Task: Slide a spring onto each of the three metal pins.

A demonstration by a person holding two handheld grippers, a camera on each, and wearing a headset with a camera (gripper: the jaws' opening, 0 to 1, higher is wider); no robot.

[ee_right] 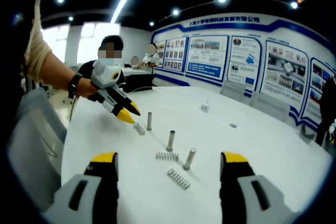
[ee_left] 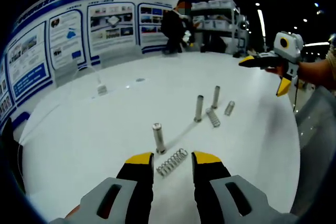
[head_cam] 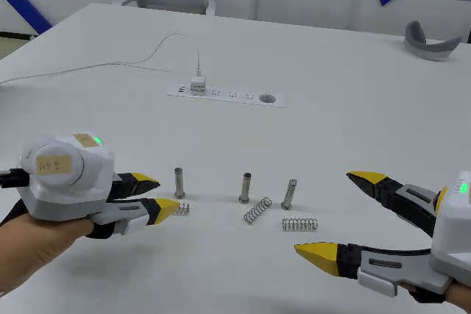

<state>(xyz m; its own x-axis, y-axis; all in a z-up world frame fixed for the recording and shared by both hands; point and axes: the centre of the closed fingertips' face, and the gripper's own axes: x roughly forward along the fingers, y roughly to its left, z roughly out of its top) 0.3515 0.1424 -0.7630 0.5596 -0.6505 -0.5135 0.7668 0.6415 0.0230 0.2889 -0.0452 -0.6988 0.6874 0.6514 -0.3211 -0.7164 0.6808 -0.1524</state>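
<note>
- Left gripper is part-open and empty, with the nearest spring lying at its tips; right gripper gapes wide, empty.
- Middle spring and right spring lie loose; they look light, squashy and prone to rolling, so pinch gently mid-coil.
- Behind them, 3 bare pins stand upright: left pin, middle pin, right pin.

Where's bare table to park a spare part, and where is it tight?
Free: the band of table between the power strip and the three pins; also right of the power strip, toward the grey object. Crowded: around the pins and springs, flanked by the left gripper and right gripper.
</note>
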